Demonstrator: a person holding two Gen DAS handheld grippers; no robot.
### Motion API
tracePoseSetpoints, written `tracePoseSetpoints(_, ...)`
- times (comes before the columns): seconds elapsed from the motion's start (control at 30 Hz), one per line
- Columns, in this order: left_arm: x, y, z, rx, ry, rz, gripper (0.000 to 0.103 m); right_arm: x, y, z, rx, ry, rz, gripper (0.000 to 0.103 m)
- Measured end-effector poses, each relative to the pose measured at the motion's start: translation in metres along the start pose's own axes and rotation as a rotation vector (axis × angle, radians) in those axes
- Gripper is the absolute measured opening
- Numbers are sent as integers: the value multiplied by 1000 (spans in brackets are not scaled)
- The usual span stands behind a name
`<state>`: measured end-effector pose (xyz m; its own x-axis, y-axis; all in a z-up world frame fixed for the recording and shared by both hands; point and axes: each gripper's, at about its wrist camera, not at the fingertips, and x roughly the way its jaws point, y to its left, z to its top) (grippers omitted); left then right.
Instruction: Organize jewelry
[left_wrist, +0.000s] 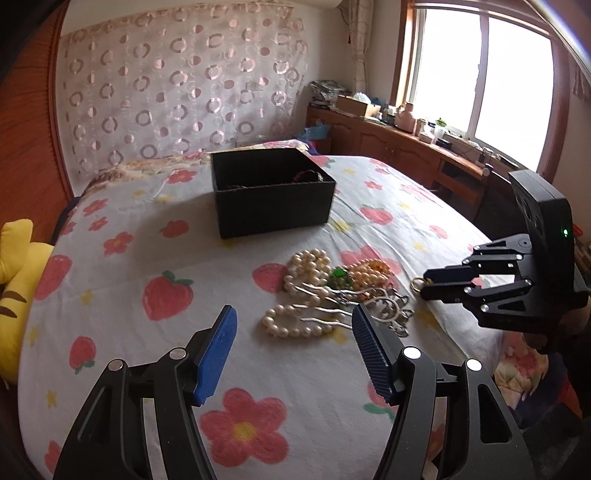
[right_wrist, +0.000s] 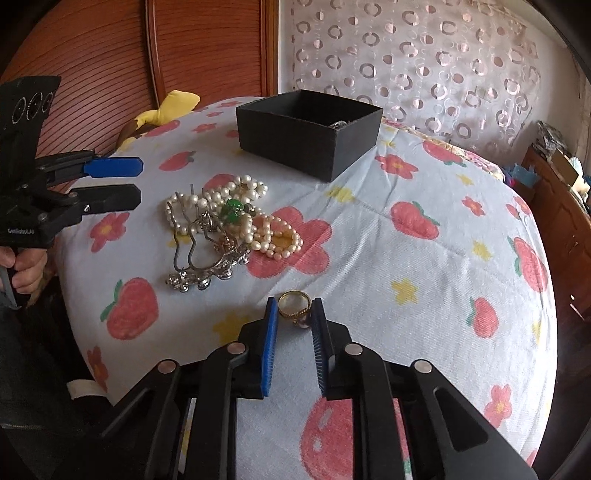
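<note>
Fingers of my right gripper (right_wrist: 293, 314) pinch a gold ring (right_wrist: 293, 303) above the flowered sheet (right_wrist: 406, 240); my left gripper (left_wrist: 293, 325) hovers wide apart.

- My left black two-finger gripper with blue ribbed pads (left_wrist: 291, 332) hovers low with its jaws spread wide apart, nothing between them.
- From the right wrist view, that left gripper (right_wrist: 138, 181) reaches in level from the side, and my bare hand (right_wrist: 24, 267) wraps its handle below.
- My right black two-finger gripper with blue pads (right_wrist: 294, 314) has its jaws narrowed, each pad just beside a gold ring (right_wrist: 293, 304).
- In the left wrist view, the right gripper (left_wrist: 424, 282) points inward, fingertips at the ring (left_wrist: 418, 284).
</note>
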<state>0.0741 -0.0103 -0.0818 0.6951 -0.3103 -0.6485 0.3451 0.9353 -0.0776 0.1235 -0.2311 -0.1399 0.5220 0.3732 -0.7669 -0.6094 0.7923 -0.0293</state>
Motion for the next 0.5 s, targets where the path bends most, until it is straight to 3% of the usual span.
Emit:
tracePoseSetpoints(0.23, 4, -25, 1, 31, 11, -56, 62, -13, -14, -12, 35, -18, -26, 20)
tracePoseSetpoints(0.4, 16, -52, 5, 87, 45, -115, 42, -20, -28, -19, 73, -32, -41, 20)
tracePoseSetpoints(0.5, 28, -69, 7, 136, 71, -127, 41, -23, -33, -22, 92, -41, -44, 20)
